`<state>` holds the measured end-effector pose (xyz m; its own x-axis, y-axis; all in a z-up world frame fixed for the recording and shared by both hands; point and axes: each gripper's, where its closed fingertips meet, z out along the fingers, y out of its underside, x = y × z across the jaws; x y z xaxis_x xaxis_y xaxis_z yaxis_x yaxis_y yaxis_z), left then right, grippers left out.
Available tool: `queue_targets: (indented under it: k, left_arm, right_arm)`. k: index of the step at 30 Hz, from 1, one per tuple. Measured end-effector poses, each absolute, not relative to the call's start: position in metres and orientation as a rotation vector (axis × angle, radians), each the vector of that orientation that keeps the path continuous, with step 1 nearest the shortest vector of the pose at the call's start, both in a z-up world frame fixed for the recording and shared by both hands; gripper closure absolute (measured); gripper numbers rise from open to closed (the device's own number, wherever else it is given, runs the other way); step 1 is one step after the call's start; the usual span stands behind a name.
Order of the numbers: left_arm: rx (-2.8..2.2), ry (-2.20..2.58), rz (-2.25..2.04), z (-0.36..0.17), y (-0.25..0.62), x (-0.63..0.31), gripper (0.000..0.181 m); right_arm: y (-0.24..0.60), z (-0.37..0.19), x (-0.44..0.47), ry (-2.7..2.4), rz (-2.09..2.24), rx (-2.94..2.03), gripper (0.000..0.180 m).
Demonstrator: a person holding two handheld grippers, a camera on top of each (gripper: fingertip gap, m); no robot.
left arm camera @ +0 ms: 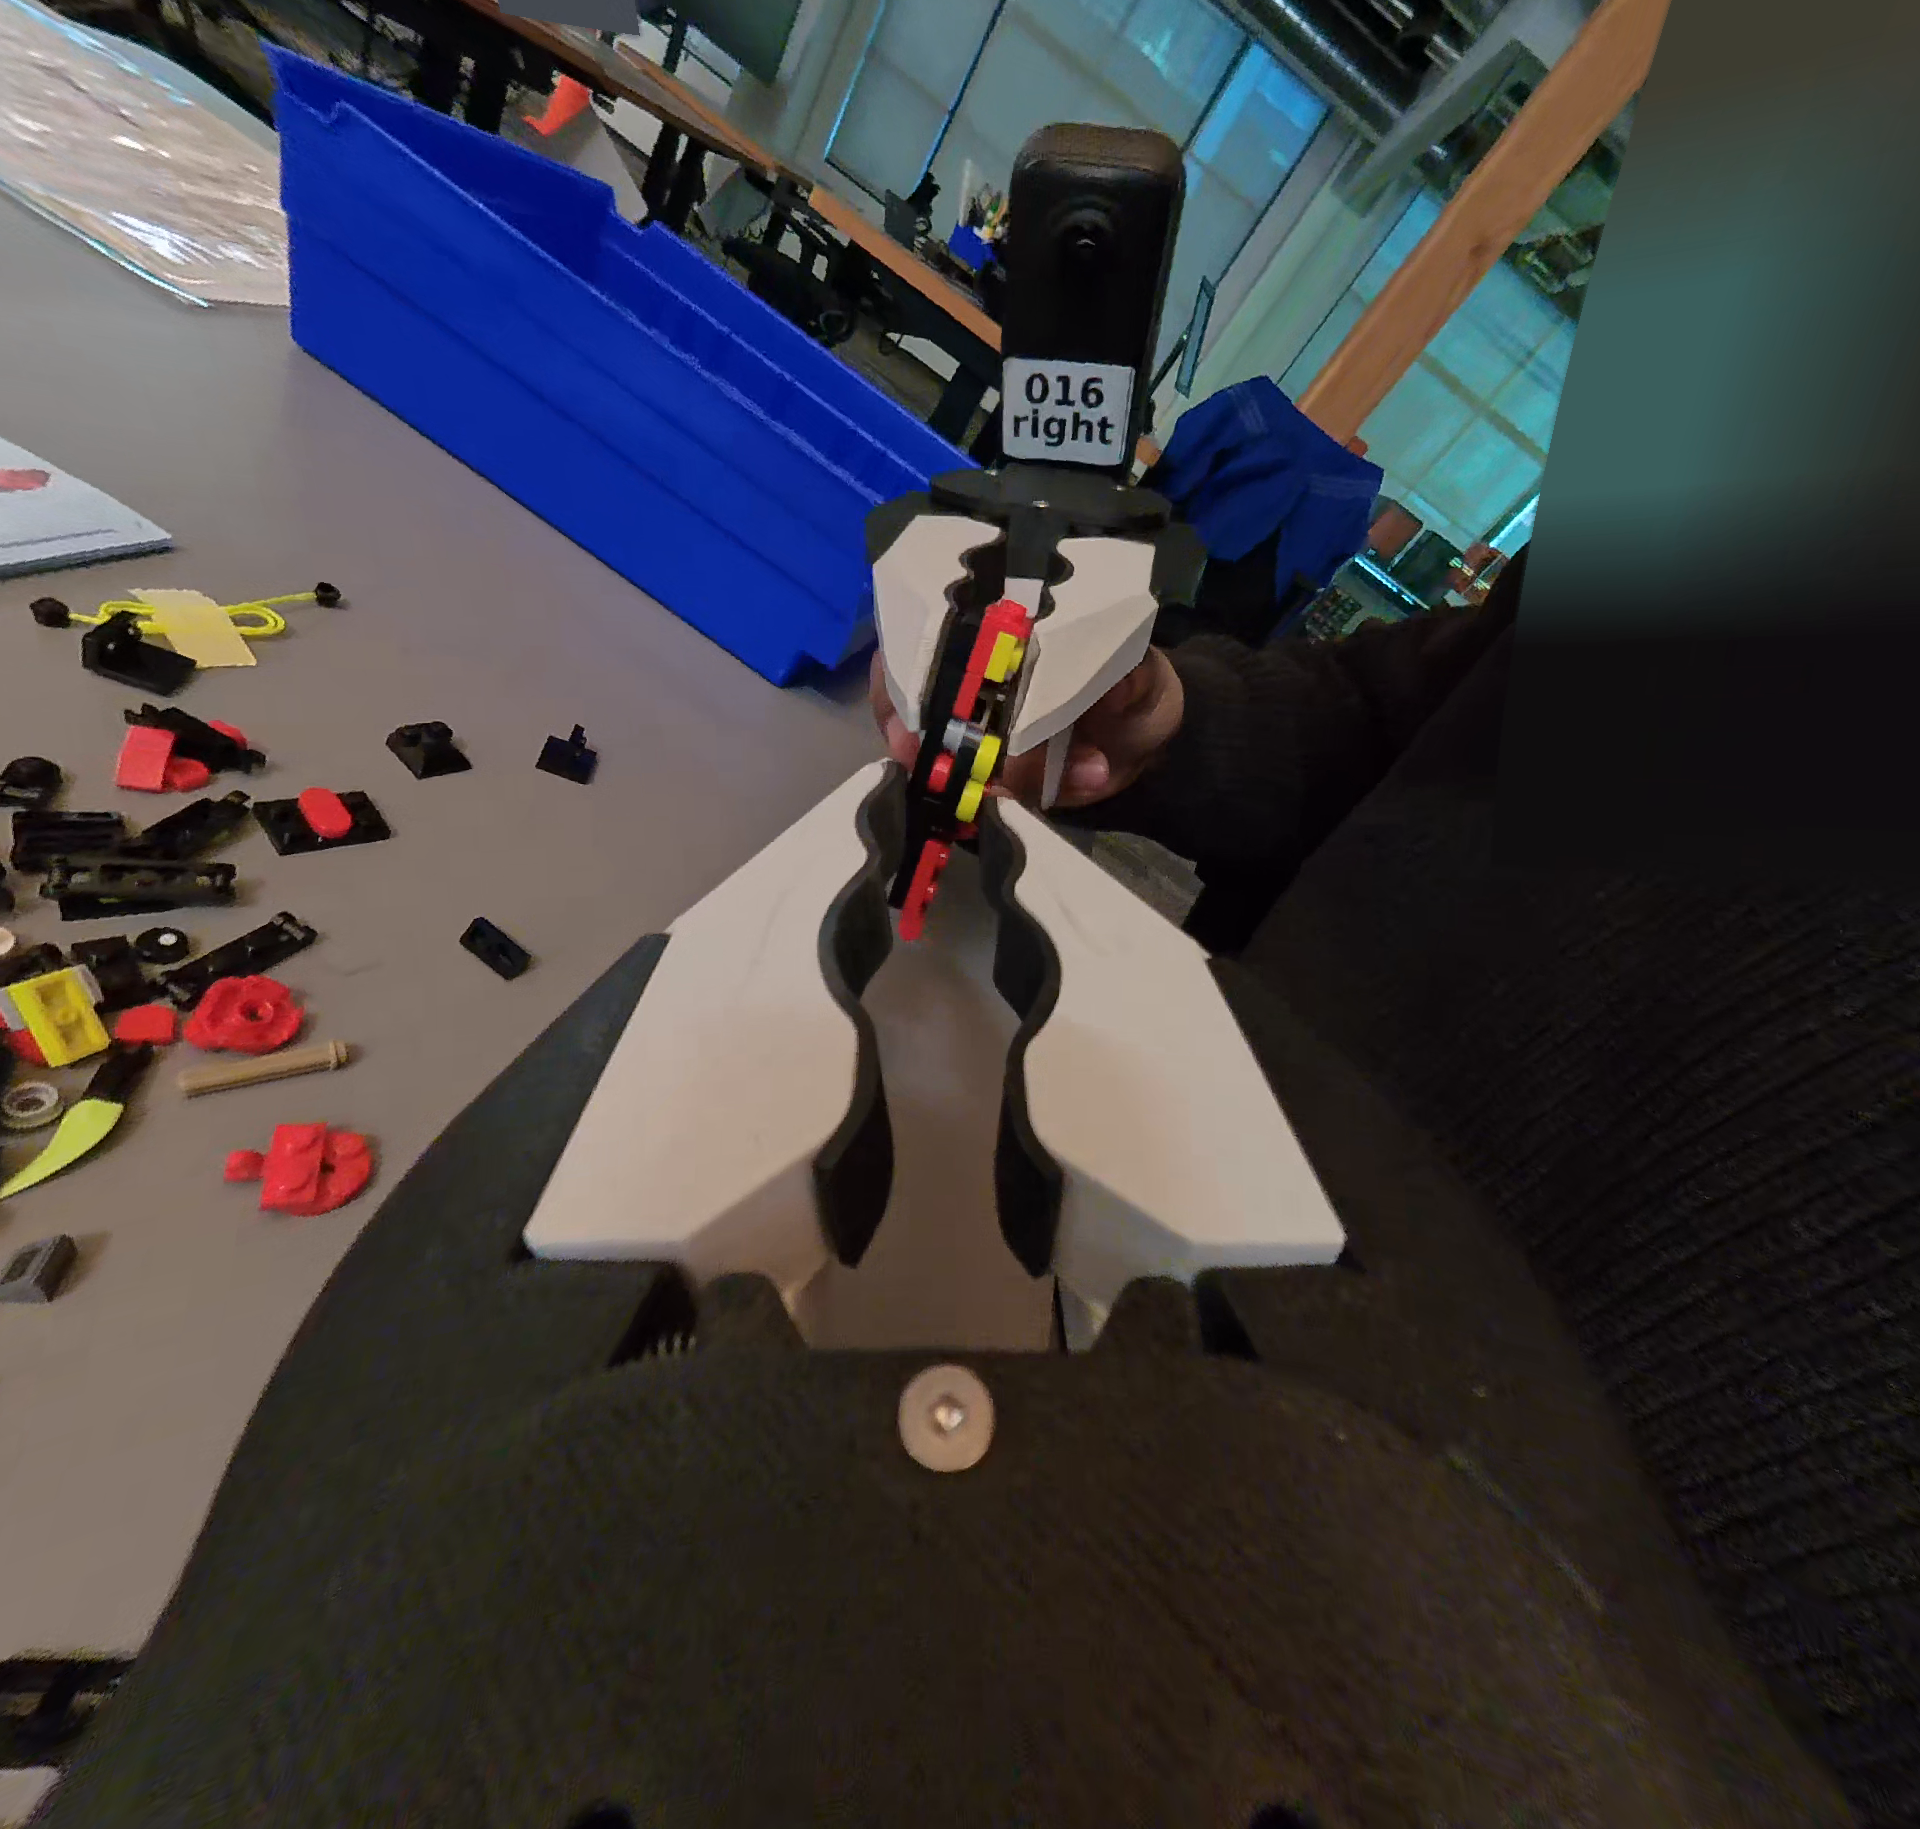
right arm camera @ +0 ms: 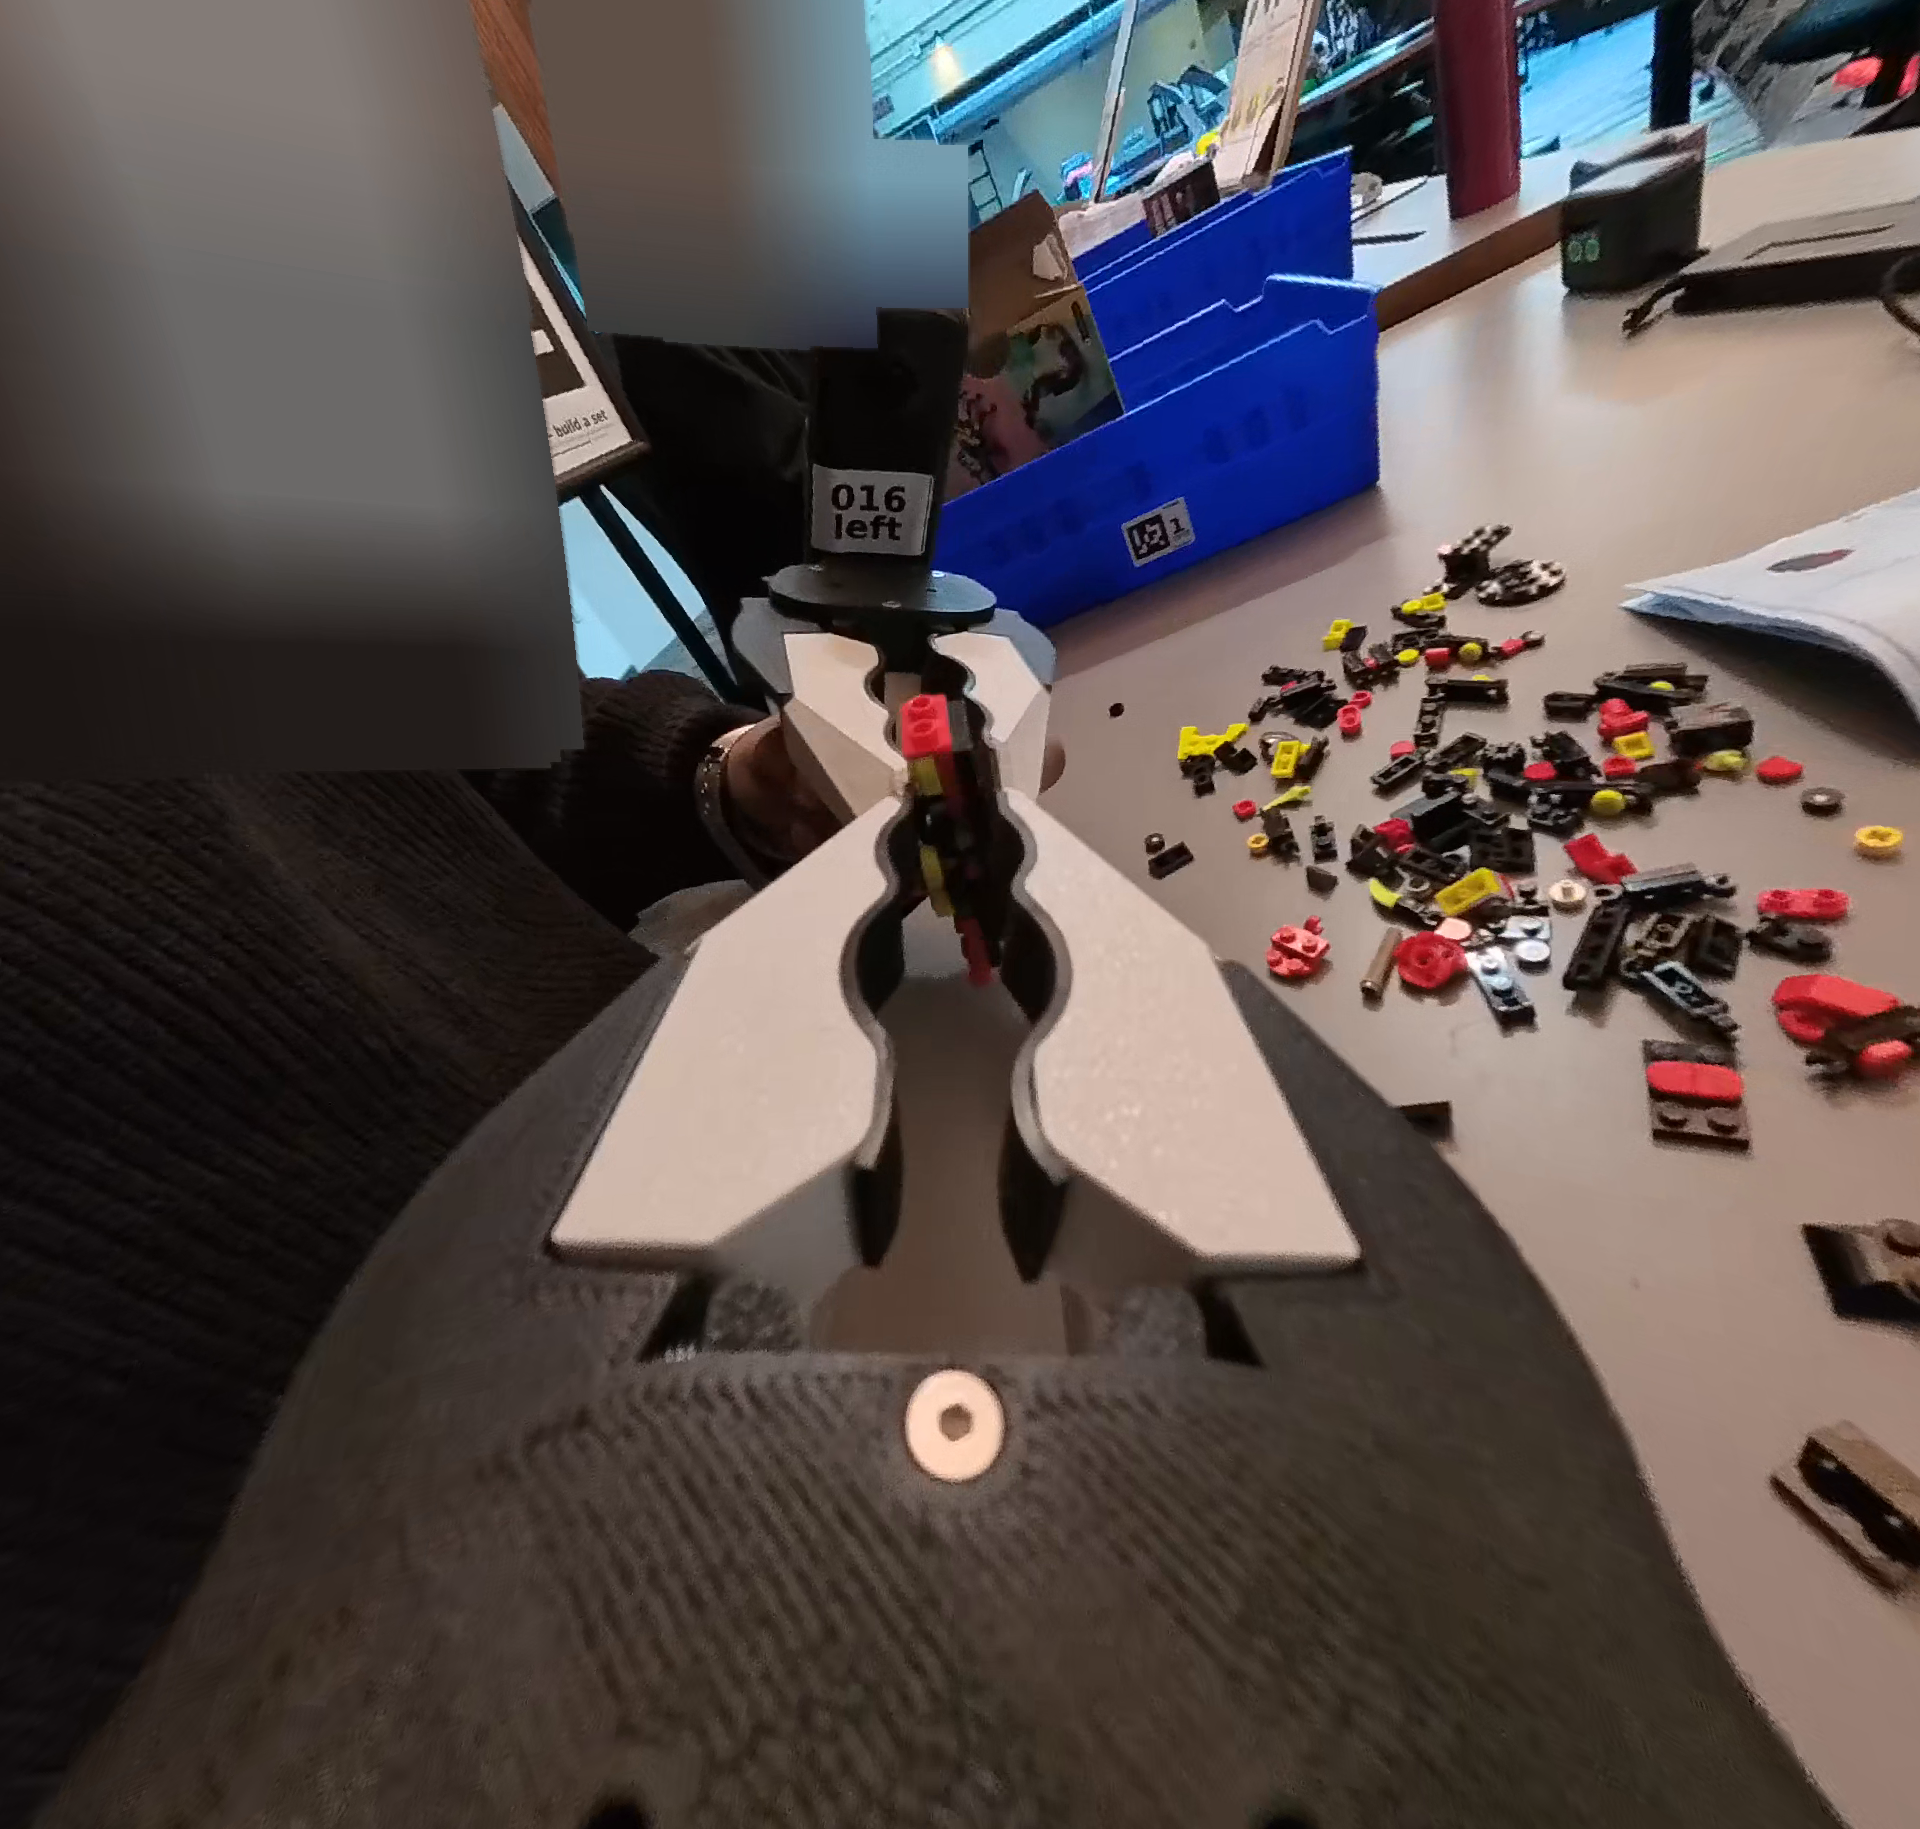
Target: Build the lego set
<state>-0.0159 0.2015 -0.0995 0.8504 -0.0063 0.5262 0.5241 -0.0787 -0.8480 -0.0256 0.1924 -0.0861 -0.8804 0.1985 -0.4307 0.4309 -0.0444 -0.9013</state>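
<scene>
Both claws meet tip to tip in the middle of each view, clamped on the same lego build (left arm camera: 961,761), a narrow strip of black, red and yellow pieces held on edge above the tabletop (left arm camera: 416,553).

In the left wrist view, the left claw (left arm camera: 940,813) comes up from the lower centre and its two white fingers (left arm camera: 727,1052) pinch the lower end of the strip, with a red end piece poking down between them. The right claw (left arm camera: 982,657) faces it from the upper centre, its fingers closed on the upper end, and a hand (left arm camera: 1101,730) shows behind it.

In the right wrist view, the right claw (right arm camera: 951,823) fills the lower centre and grips the near end of the lego build (right arm camera: 951,823). The left claw (right arm camera: 925,730) sits just beyond, closed on the far end where a red brick stands out on top.

Loose lego pieces (left arm camera: 156,896) lie scattered at the left of the left wrist view; in the right wrist view the same loose lego pieces (right arm camera: 1538,844) spread across the right middle. A blue bin (left arm camera: 582,408) stands on the tabletop at upper left, behind the pieces, and a booklet (left arm camera: 62,522) lies at the left edge. In the right wrist view the blue bin (right arm camera: 1195,460) sits at upper centre and the booklet (right arm camera: 1808,584) at the right edge.
</scene>
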Motion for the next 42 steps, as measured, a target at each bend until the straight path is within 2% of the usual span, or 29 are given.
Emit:
queue_targets:
  k: [8, 14, 21, 42]
  left_arm:
    - [-1.522, -0.283, -0.383, -0.078, 0.200, -0.007, 0.162]
    - [-1.507, -0.191, -0.263, -0.062, 0.196, 0.004, 0.163]
    - [-1.528, -0.138, -0.273, -0.063, 0.196, 0.013, 0.170]
    - [-1.530, -0.064, -0.273, -0.059, 0.197, 0.027, 0.171]
  right_arm:
    - [0.201, -0.065, -0.015, 2.061, -2.287, 0.400, 0.168]
    - [0.195, -0.063, 0.005, 2.102, -2.316, 0.192, 0.168]
    - [0.194, -0.056, 0.010, 2.032, -2.342, 0.168, 0.168]
    - [0.193, -0.051, 0.024, 2.063, -2.342, 0.048, 0.168]
